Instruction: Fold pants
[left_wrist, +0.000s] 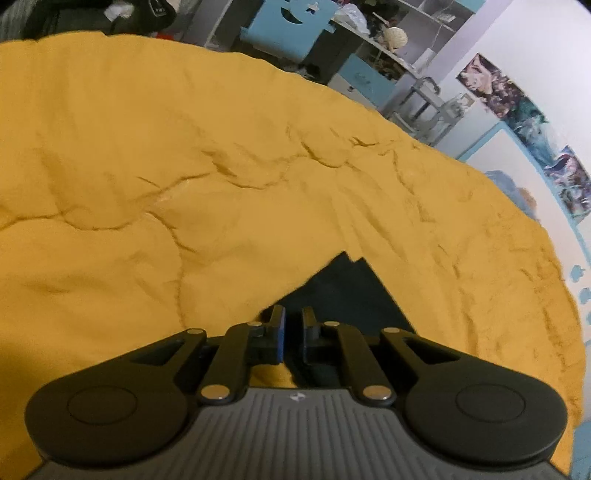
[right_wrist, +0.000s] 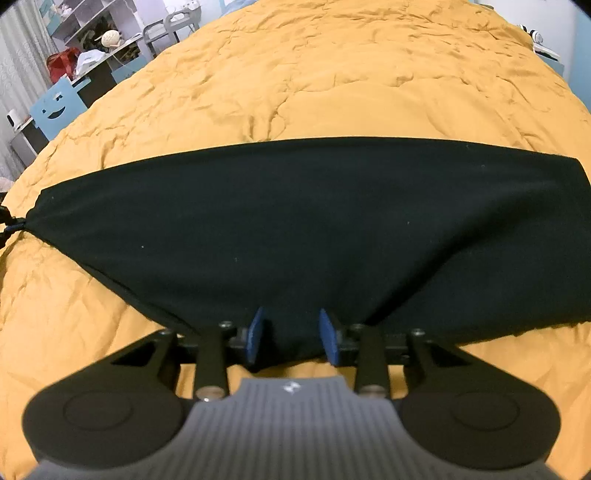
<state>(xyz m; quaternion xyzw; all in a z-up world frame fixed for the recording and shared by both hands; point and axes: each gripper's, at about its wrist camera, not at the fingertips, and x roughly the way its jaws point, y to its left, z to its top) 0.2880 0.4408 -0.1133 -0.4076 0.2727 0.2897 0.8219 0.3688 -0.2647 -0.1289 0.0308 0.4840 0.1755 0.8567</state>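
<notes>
Dark pants (right_wrist: 295, 214) lie spread as one long band across a mustard-yellow bedcover (right_wrist: 332, 74). My right gripper (right_wrist: 291, 332) is at their near edge. Its blue pads (right_wrist: 255, 336) stand apart with the dark cloth between them, and they do not press on it. The left end of the pants is gathered to a point (right_wrist: 22, 223) at the picture's left edge. In the left wrist view a dark corner of the pants (left_wrist: 347, 291) runs into my left gripper (left_wrist: 293, 325), which is shut on it just above the bedcover (left_wrist: 184, 166).
Beyond the bed's far side stand a blue chair with a smiling face cut-out (right_wrist: 55, 107), a cluttered desk and shelves (left_wrist: 373, 44) and a grey step stool (left_wrist: 421, 99). Posters (left_wrist: 517, 107) hang on the white wall. A small stand (right_wrist: 546, 55) sits at the bed's right corner.
</notes>
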